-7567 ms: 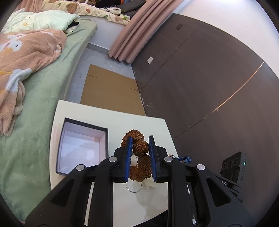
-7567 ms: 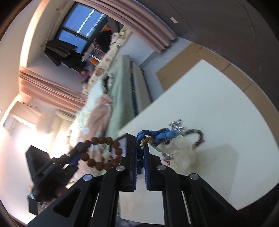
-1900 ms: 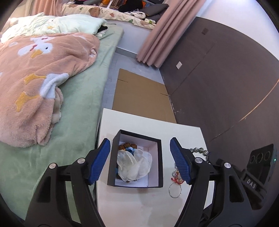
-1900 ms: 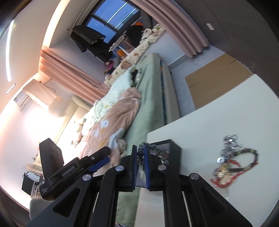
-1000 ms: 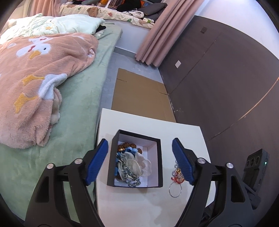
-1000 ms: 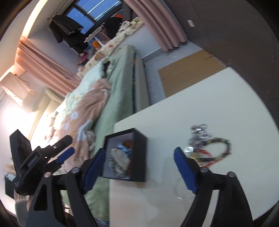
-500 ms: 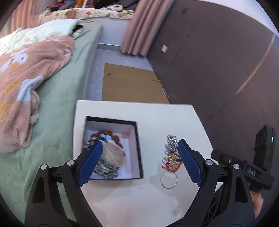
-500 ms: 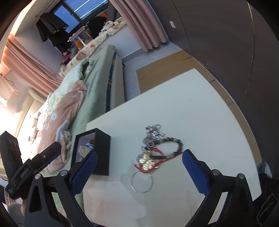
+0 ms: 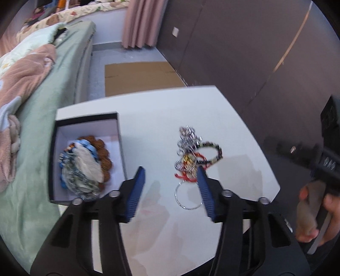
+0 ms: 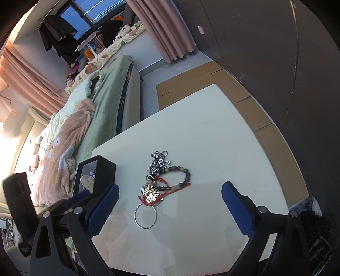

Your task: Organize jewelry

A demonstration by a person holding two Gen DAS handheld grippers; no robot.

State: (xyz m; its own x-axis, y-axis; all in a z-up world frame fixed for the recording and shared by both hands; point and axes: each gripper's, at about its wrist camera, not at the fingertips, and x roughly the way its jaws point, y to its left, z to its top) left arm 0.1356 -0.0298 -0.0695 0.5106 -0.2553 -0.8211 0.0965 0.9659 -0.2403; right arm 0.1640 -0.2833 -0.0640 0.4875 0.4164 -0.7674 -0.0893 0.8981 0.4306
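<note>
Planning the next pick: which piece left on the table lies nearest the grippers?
The plain silver ring, closest below the pile; beaded bracelet and silver chain lie farther.

table top [image 10: 212, 135]: smooth white surface with a faint sheen. box [image 9: 120, 135]: matt black walls, pale matt lining. beside the box, on the table: a thin polished metal ring [image 10: 145, 216], a bright metal chain [image 10: 158, 162], a bracelet [image 10: 182, 176] of glossy beads, red cord [image 10: 163, 194]. gripper pads [image 10: 237, 209]: ribbed blue, matt.

Beside your white counter [image 10: 212, 135] stands a green-sheeted bed [image 10: 106, 102]; pink curtains [image 10: 170, 29] hang by what looks like a window [image 10: 85, 17], dark wall panels [image 9: 244, 42] opposite.
</note>
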